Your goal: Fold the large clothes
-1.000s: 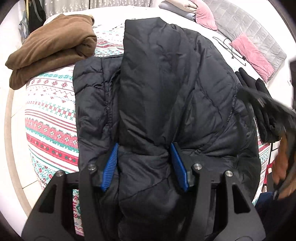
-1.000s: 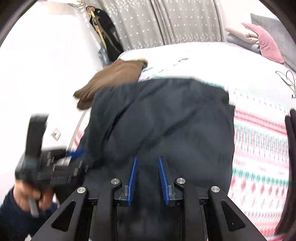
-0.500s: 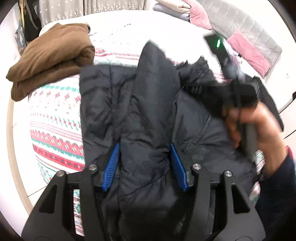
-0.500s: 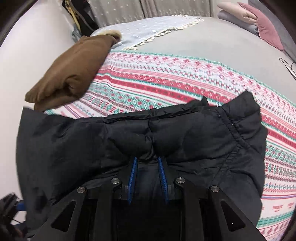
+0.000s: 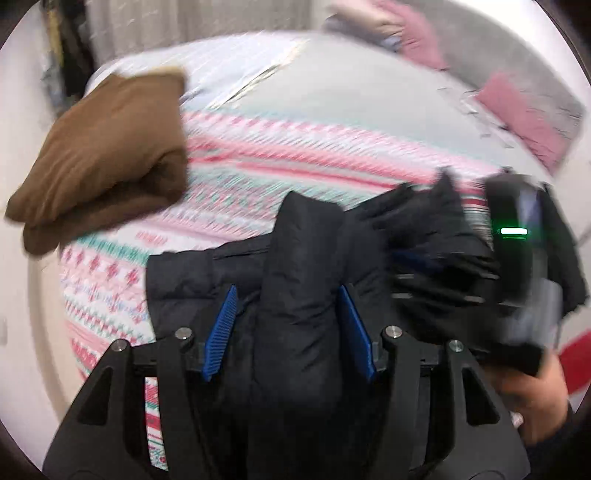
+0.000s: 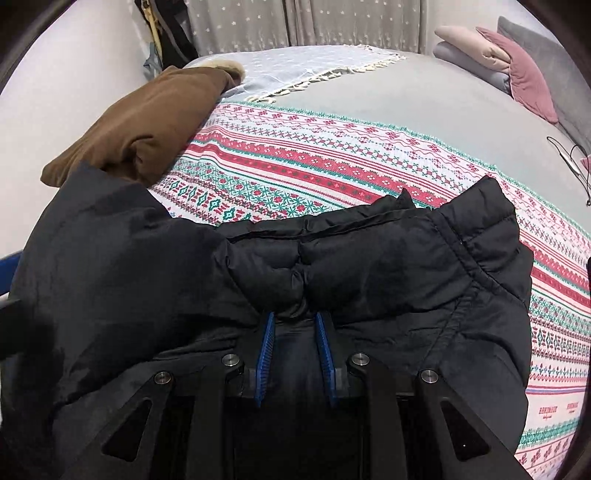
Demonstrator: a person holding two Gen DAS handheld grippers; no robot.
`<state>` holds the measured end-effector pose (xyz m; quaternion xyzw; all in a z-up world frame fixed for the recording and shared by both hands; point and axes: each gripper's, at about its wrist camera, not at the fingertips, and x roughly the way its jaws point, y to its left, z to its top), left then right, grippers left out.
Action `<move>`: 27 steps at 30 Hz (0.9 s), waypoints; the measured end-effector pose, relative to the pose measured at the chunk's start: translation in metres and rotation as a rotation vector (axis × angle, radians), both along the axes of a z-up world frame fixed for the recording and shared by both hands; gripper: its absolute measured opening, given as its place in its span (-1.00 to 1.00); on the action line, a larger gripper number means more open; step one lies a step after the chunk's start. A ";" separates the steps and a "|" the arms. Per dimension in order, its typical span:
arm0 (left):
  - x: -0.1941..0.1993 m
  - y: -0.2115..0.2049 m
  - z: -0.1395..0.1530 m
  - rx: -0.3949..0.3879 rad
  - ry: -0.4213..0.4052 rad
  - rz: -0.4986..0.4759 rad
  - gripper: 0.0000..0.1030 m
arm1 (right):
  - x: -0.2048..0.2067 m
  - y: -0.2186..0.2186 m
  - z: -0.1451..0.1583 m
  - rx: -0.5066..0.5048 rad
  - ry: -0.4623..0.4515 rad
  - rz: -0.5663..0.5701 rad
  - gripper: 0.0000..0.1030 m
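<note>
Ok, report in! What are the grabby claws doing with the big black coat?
Left gripper, right gripper: both clamped on black coat. Coat bunched on patterned blanket. Brown folded garment beside it.

jacket [image 6: 388, 266]: black, puffy
blanket [image 6: 332, 162]: white with red, pink and teal knit-style stripes
bedsheet [image 6: 424, 92]: plain grey
folded garment [image 6: 147, 122]: brown
pillow [image 6: 528, 81]: dusty pink
gripper pads [image 6: 266, 354]: bright blue
curtain [image 6: 351, 22]: grey, tiny white dots
</note>
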<state>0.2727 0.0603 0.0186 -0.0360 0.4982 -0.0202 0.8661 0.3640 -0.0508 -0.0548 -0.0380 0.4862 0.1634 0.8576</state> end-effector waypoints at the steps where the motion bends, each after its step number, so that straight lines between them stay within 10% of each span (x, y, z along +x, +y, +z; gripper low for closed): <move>1: 0.002 0.004 -0.003 -0.029 0.019 0.029 0.16 | -0.001 -0.003 0.001 0.013 0.001 -0.001 -0.55; 16: 0.007 0.012 -0.035 0.001 0.030 0.082 0.24 | -0.004 -0.022 0.003 0.098 0.028 -0.011 -0.54; 27: 0.007 0.013 -0.037 -0.002 0.042 0.093 0.25 | -0.068 -0.072 0.061 0.101 0.010 -0.015 -0.23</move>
